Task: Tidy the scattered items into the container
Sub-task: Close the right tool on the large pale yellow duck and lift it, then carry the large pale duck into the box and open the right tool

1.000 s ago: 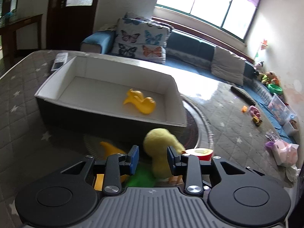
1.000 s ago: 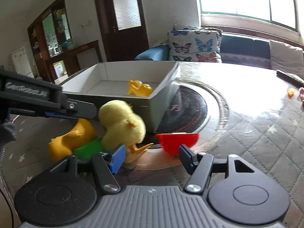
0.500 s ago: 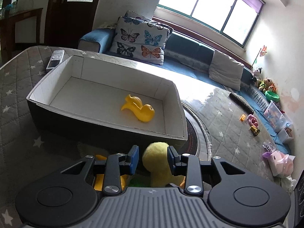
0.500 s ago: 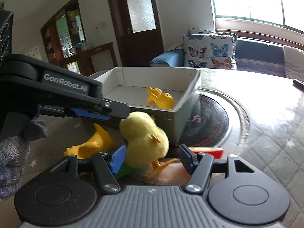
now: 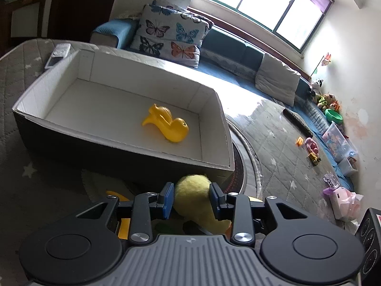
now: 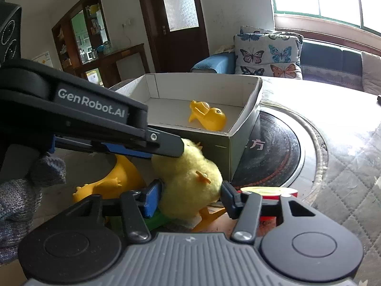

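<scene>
A fluffy yellow chick (image 5: 195, 197) sits just in front of the white-lined box (image 5: 119, 140). My left gripper (image 5: 191, 199) is shut on the chick's head. In the right wrist view the chick (image 6: 190, 181) lies between the fingers of my right gripper (image 6: 190, 197), which touch its sides. A yellow plastic duck (image 5: 166, 125) lies inside the box (image 6: 247, 109). A second yellow plastic toy (image 6: 112, 178), a green piece (image 6: 154, 220) and a red bowl (image 6: 273, 191) lie on the table beside the chick.
A dark round turntable (image 6: 273, 152) lies right of the box on the quilted table cover (image 5: 273, 143). A remote control (image 5: 58, 54) lies behind the box's far left corner. A sofa with a butterfly cushion (image 5: 171, 40) stands beyond.
Both grippers moved forward toward the box. The right gripper's fingers have closed in around the chick's body. The left gripper kept its hold on the chick.
</scene>
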Demonstrator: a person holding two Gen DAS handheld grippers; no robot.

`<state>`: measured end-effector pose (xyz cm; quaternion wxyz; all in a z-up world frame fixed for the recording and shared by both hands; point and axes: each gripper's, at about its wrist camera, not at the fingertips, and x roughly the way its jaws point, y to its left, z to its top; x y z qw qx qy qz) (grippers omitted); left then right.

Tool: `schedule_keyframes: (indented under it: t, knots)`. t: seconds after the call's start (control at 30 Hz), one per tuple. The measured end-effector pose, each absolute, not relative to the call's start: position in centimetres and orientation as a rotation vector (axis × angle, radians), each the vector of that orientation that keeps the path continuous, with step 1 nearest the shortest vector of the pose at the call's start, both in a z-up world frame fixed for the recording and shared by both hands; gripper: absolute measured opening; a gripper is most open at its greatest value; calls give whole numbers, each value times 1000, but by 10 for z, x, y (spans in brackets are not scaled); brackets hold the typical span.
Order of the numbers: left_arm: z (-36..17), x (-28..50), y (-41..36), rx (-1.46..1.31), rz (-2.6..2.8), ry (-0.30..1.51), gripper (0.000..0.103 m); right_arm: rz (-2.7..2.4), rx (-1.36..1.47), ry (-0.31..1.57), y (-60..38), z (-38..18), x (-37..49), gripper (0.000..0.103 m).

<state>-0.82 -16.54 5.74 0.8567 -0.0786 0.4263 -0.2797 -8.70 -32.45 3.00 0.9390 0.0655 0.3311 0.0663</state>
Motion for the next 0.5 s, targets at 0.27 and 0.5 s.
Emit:
schedule_keyframes:
  t: [0.27, 0.5]
  knots:
    - [55, -9, -158, -220, -606, 911, 34, 118, 117, 664, -323, 33, -94, 48]
    - [75, -22, -142, -260, -623, 846, 34, 121, 87, 600, -314, 54, -109, 47]
